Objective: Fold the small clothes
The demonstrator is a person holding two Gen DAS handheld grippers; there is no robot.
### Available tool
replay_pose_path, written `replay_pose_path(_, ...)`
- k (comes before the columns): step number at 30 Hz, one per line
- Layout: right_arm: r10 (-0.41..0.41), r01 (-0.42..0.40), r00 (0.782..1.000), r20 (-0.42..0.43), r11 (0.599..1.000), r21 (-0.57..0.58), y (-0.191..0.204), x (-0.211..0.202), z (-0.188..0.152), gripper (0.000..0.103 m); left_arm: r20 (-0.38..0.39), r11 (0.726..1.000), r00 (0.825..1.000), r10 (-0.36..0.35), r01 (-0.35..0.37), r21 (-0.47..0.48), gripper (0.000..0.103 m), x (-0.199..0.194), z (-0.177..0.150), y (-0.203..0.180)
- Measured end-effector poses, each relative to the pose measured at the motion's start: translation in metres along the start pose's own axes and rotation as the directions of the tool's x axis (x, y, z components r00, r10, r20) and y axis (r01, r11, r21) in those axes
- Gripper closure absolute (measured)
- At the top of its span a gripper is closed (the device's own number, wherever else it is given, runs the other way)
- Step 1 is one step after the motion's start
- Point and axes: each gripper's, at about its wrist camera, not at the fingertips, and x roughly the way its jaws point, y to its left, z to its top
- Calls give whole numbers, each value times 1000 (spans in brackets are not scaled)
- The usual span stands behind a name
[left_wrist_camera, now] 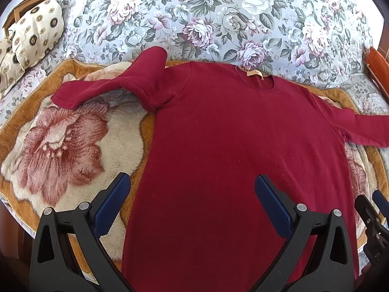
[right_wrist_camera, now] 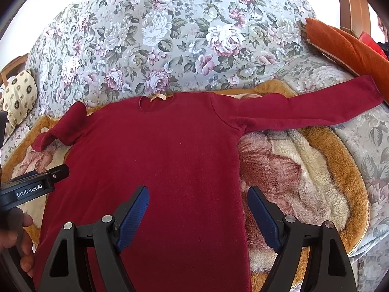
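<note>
A dark red long-sleeved top (left_wrist_camera: 243, 146) (right_wrist_camera: 150, 160) lies flat on a fluffy flowered blanket (left_wrist_camera: 63, 141) (right_wrist_camera: 304, 170), neck away from me. Its left sleeve (left_wrist_camera: 116, 85) is bent back on itself; the right sleeve (right_wrist_camera: 316, 107) stretches straight out. My left gripper (left_wrist_camera: 192, 187) hovers open over the lower left edge of the top, nothing between its blue pads (left_wrist_camera: 114, 206). My right gripper (right_wrist_camera: 198, 194) stands open above the top's lower right edge, also holding nothing. The right gripper's tip (left_wrist_camera: 372, 209) shows at the far right of the left wrist view.
The blanket covers a floral sofa seat; the floral backrest (left_wrist_camera: 206, 19) (right_wrist_camera: 170, 36) rises behind. A cream patterned cushion (left_wrist_camera: 31, 36) (right_wrist_camera: 19, 97) sits at the left, an orange cushion (right_wrist_camera: 345, 46) at the right. A hand (right_wrist_camera: 17, 241) holds the left gripper's body (right_wrist_camera: 31, 187).
</note>
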Motion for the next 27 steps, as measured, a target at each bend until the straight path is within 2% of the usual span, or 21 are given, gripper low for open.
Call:
replay_pose_path(21, -8, 8, 1000, -6, 1000, -7, -1, 3, -1, 22, 13, 1000, 1000, -8, 8, -18, 1, -3, 0, 2)
replay_pose_path(27, -27, 26, 999, -24, 999, -20, 0, 7, 0, 22, 0, 1000, 1000, -1, 1, 20, 1, 0, 2, -3)
